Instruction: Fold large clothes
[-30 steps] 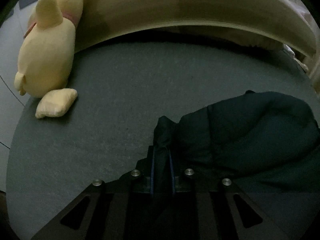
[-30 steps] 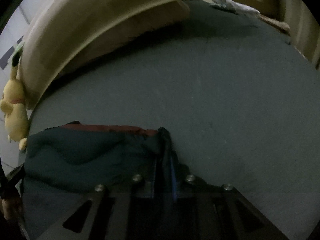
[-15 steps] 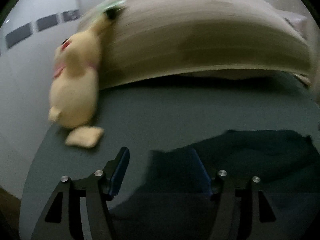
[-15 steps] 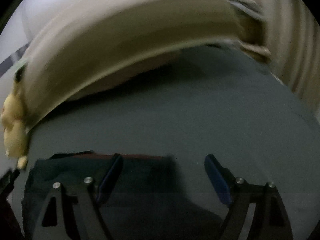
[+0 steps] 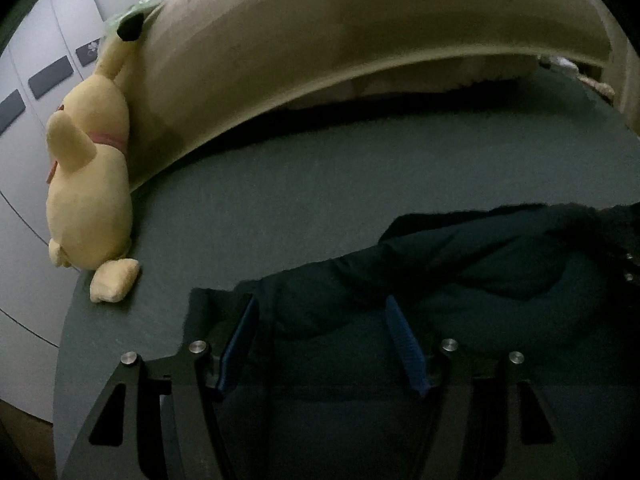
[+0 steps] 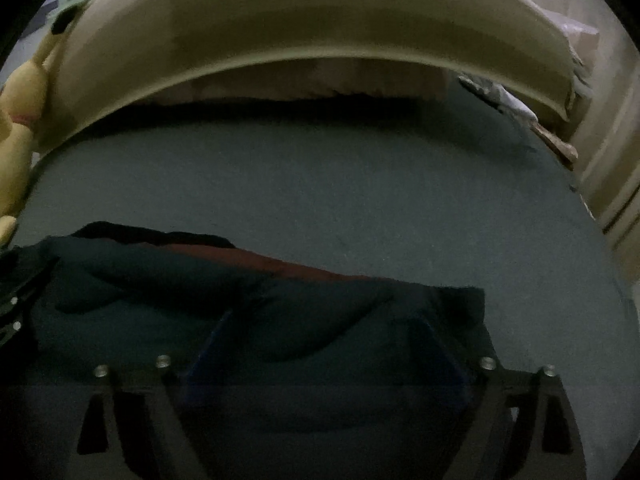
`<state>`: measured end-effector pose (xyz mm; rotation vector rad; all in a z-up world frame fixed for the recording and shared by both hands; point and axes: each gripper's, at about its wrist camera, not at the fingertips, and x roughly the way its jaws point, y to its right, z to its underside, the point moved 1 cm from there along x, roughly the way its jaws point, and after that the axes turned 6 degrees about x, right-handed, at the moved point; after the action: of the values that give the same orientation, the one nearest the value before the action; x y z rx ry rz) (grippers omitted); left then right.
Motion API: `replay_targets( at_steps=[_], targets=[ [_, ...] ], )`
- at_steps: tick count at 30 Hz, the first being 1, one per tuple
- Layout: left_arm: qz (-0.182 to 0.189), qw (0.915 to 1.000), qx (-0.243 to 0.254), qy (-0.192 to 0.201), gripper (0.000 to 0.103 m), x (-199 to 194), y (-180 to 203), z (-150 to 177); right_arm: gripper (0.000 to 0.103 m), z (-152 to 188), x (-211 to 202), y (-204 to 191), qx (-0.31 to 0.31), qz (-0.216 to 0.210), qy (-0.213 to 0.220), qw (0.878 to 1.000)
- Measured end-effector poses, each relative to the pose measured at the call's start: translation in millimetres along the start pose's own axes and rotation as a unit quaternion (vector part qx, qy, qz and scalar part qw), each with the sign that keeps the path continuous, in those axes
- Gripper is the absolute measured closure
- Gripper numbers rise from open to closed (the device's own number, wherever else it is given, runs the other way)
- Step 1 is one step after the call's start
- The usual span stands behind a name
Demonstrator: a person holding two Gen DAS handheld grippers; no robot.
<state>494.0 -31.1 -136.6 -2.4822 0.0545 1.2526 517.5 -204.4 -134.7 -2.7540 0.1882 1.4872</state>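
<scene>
We had just let a fold drop; both the left gripper and right gripper had been opening, fingers apart over the dark jacket at six o'clock on the bed; next, we judged, fresh edges needed regrasping.

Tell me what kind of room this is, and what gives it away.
Most likely a bedroom. A dark jacket lies on a grey-sheeted bed with a padded beige headboard, and a yellow plush toy leans against that headboard.
</scene>
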Motion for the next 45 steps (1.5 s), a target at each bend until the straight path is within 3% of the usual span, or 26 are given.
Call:
replay_targets(
  at_steps=[3,10,12,19,24,29,37,45],
  targets=[
    [0.005,0.9999,-0.008,0.010,0.035,-10,-2,-2,0.004,-1,-4,7,0.015,-0.009,-0.008,1.000],
    [0.037,0.9951,-0.079,0.046,0.032,-62,-55,40,0.003,23,-109,72,0.094,-0.073,0.071,0.990],
    [0.047,0.9933,-0.098,0.041,0.030,-77,-71,60,0.003,48,-139,98,0.120,-0.103,0.071,0.985],
    [0.031,0.9914,-0.126,0.018,0.029,-115,-94,123,0.003,142,-177,156,0.192,-0.136,0.046,0.971],
    [0.037,0.9891,-0.143,0.010,0.029,-140,-96,159,0.003,192,-180,174,0.238,-0.154,0.027,0.959],
    [0.042,0.9880,-0.148,-0.002,0.029,-145,-99,179,0.003,229,-175,180,0.300,-0.195,-0.003,0.934],
    [0.041,0.9858,-0.163,-0.006,0.029,-153,-105,196,0.003,241,-157,184,0.355,-0.227,-0.020,0.907],
    [0.051,0.9820,-0.181,-0.018,0.029,-141,-109,205,0.003,239,-138,189,0.391,-0.236,-0.032,0.889]
  ],
)
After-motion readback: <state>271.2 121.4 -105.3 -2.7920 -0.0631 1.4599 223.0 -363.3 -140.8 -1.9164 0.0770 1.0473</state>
